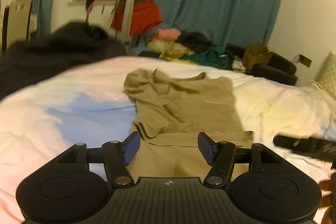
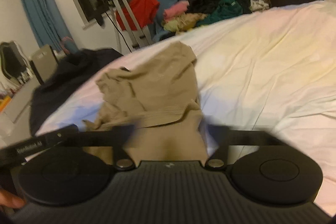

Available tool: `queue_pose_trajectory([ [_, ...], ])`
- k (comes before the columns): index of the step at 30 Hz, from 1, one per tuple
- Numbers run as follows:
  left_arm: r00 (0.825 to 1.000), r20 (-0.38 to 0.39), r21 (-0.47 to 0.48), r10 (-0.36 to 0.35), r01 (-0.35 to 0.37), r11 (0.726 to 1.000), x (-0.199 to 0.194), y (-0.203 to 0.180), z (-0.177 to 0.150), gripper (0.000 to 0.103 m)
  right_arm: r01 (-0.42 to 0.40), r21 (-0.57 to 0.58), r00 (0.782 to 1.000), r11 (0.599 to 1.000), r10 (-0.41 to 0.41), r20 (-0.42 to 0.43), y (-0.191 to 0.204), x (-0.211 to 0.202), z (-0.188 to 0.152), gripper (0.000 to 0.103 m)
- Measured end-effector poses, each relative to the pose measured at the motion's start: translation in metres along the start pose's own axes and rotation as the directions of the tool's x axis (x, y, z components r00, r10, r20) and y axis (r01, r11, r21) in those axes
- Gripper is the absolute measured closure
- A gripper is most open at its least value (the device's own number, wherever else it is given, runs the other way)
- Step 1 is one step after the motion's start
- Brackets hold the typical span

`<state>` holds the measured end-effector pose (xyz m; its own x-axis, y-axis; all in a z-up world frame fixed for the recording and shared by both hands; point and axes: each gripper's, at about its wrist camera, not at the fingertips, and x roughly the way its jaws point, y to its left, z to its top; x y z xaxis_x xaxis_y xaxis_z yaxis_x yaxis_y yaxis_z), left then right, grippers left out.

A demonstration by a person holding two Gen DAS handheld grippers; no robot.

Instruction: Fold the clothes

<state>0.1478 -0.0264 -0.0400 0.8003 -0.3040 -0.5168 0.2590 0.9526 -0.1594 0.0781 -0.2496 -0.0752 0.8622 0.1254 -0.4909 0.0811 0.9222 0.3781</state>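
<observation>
Both claws stand with jaws apart, gripping nothing: the left claw (image 1: 168,145) and right claw (image 2: 171,135) each hover over the near edge of the tan garment (image 1: 184,102), which lies partly folded on the bed (image 1: 63,102), presumably laid there for the next fold.

Left gripper (image 1: 167,147): jaws stand apart, blue pads (image 1: 131,147) clearly separated, nothing pressed between them; it points forward and somewhat downward. Right gripper (image 2: 171,133): jaws spread wide, fingers blurred, no grip evident; likewise angled downward. In the right wrist view, the left gripper's body crosses the lower left. A fingertip (image 2: 12,202) of the person shows at that view's lower left edge.
</observation>
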Motion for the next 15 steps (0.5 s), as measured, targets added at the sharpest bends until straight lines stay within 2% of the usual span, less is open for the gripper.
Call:
queue_pose_trajectory([
  [3, 0.998, 0.051, 0.052, -0.030, 0.027, 0.998, -0.035, -0.015, -0.003, 0.025, -0.026, -0.012, 0.998, 1.000, 0.027, 0.049, 0.008, -0.030, 0.000, 0.000],
  [7, 0.994, 0.089, 0.081, -0.064, 0.057, 0.995, -0.069, -0.027, -0.011, 0.020, -0.018, -0.001, 0.996, 1.000, 0.018, 0.091, 0.011, -0.059, -0.003, 0.000],
  [9, 0.993, 0.097, 0.095, -0.073, 0.064, 0.993, -0.081, -0.032, -0.017, 0.011, -0.018, 0.010, 0.995, 1.000, 0.017, 0.103, 0.010, -0.069, -0.005, 0.000],
  [12, 0.993, 0.063, 0.107, -0.098, 0.091, 0.990, -0.088, -0.034, -0.029, 0.002, -0.037, 0.056, 0.994, 0.998, 0.031, 0.101, 0.003, -0.078, -0.008, 0.000],
  [15, 0.991, -0.006, 0.104, -0.130, 0.130, 0.986, -0.086, -0.035, -0.041, 0.000, -0.064, 0.179, 0.997, 0.982, 0.057, 0.047, -0.013, -0.072, -0.015, 0.000],
])
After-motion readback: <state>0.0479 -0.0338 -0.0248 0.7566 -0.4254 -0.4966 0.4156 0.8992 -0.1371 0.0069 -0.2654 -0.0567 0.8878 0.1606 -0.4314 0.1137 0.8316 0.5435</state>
